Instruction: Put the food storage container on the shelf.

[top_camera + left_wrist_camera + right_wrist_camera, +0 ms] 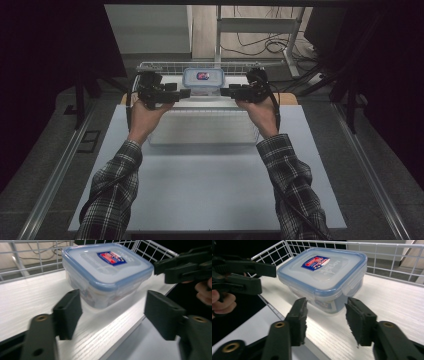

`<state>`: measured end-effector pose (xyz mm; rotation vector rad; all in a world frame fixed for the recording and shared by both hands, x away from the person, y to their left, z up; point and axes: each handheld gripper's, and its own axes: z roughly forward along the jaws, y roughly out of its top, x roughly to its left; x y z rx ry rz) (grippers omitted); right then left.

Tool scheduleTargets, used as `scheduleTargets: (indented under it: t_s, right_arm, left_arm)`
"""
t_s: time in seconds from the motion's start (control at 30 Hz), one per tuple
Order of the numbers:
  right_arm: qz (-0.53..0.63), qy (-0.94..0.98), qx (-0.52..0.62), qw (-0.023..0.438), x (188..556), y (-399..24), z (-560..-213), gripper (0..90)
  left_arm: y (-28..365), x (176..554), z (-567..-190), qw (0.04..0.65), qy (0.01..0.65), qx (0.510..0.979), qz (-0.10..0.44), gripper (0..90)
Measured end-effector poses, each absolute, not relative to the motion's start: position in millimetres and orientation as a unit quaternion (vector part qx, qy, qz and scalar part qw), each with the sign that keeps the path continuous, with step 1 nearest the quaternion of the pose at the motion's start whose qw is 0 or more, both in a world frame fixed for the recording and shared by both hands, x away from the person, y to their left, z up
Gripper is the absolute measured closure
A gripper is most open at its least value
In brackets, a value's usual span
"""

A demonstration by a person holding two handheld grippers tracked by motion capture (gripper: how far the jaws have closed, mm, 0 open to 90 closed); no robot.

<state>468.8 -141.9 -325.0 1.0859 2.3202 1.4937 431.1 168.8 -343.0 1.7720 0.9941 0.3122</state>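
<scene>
Both plaid-sleeved forearms reached forward, each hand gripping its tool. The left gripper point(186, 93) and right gripper point(223, 91) pointed inward toward each other, jaws parted and empty. The left jaws point(112, 312) seemed spread somewhat wider than the right point(325, 320).

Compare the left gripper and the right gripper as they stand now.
The left gripper has its black jaws spread wider than the clear blue-rimmed plastic container; the right gripper has its jaws at a narrower gap. The left gripper comes at the container from the person's left, the right gripper from the right. Both are open, short of the container, touching nothing.
</scene>
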Motion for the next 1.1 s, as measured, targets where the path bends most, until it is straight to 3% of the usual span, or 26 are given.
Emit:
scheduleTargets:
  t_s: [0.33, 1.1]
  right_arm:
    - [0.494, 0.793, 0.338, 0.115, 450.9, -139.8, -333.8, 27.5]
    - [0.483, 0.814, 0.29, 0.143, 401.9, -139.7, -350.4, 9.1]
  left_arm:
    - [164.9, 408.5, -358.6, 0.502, 0.392, 0.755, 0.156, 8.0]
    - [161.3, 357.3, -383.9, 0.495, 0.363, 0.774, 0.158, 1.6]
